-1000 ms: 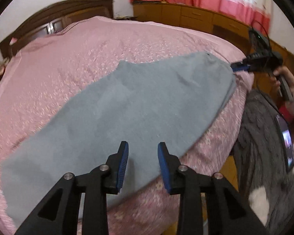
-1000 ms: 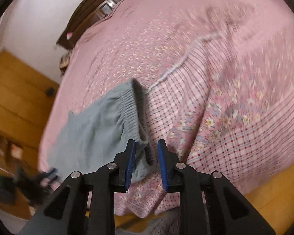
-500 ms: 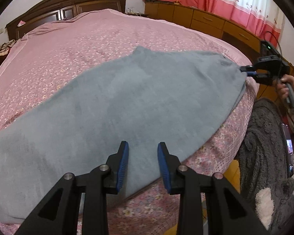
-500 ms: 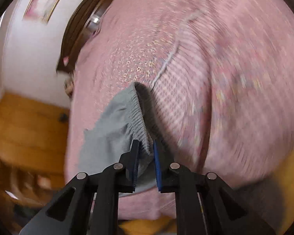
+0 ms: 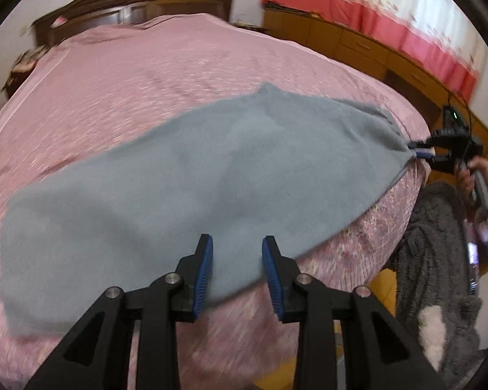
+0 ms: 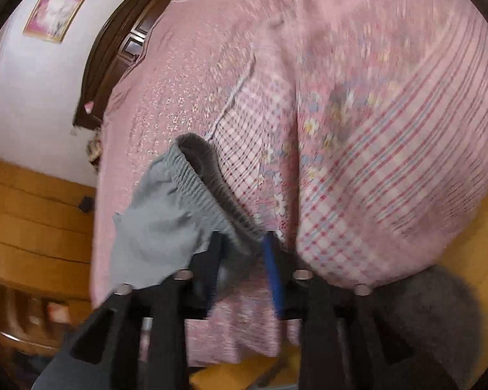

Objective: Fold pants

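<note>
Lying flat along the bed [image 5: 120,74], the pants [image 5: 211,175] reach its near edge; left gripper [image 5: 237,271] hovers over the hem, jaws spread and empty; right gripper [image 6: 242,260] has just been opening, waistband [image 6: 195,182] loose between its jaws.

Right claw [image 6: 240,253] motion-blurred, grip unclear
</note>
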The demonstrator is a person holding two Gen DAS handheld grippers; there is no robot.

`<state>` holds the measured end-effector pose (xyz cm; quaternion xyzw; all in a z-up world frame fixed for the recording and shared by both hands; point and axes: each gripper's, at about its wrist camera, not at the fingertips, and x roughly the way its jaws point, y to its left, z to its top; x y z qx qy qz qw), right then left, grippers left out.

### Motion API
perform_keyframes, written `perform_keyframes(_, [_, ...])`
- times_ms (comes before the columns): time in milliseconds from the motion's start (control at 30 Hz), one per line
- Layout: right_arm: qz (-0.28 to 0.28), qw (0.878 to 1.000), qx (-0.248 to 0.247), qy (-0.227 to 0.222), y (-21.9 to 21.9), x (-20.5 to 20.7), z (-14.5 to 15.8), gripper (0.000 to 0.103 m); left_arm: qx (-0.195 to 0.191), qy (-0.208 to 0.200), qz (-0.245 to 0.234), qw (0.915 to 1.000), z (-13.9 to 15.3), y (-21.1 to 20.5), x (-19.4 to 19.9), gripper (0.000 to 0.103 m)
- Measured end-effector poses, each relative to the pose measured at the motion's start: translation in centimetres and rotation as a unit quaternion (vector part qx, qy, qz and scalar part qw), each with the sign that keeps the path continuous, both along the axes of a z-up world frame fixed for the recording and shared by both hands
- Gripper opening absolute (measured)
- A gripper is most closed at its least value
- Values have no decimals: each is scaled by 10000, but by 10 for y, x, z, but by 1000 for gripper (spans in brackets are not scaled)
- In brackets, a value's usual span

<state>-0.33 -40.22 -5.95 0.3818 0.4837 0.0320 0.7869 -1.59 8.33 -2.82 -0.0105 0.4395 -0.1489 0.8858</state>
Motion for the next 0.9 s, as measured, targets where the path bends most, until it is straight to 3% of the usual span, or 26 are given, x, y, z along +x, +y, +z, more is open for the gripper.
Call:
perform_keyframes(67, [107, 9992, -364, -121, 6, -6, 11, 34, -187, 145, 401, 9989, 7, 30, -11, 59])
perform_keyframes(133, [324, 9978, -547, -212, 15, -10, 23, 34, -525, 567, 894, 9930, 7, 73, -21, 71])
perform_keyframes(200, [482, 9964, -659, -213, 23, -10, 24, 34, -846, 785, 1189, 9862, 5, 101, -30, 71])
perform_keyframes(267, [602, 9956, -697, -183, 32, -11, 22, 34, -1203, 810, 1449, 9788, 4, 124, -37, 71])
perform_keyframes(333, [703, 9949, -694, -205, 44, -11, 27, 34, -1800, 863, 1620, 9664, -1, 145, -40, 70])
perform_keyframes(400, [837, 9928, -807, -277, 52, -20, 29, 34, -2079, 801, 1785, 9584, -5, 158, -39, 70])
perform_keyframes(533, [1348, 9765, -1611, -479, 88, -21, 52, 34, -2065, 895, 2202, 9491, -19, 176, -29, 67])
perform_keyframes(633, [1831, 9543, -2275, -642, 118, -27, 61, 34, -2149, 1011, 2241, 9452, -27, 183, -21, 67])
perform_keyframes(733, [2247, 9304, -2796, -757, 142, -32, 64, 34, -2133, 844, 2400, 9433, -22, 192, -17, 67])
perform_keyframes(800, [2302, 9270, -2859, -769, 146, -44, 62, 34, -1858, 757, 2637, 9435, -20, 198, -18, 67])
perform_keyframes(900, [2364, 9350, -2527, -781, 147, -46, 57, 34, -2020, 678, 2735, 9380, -22, 206, -23, 67])
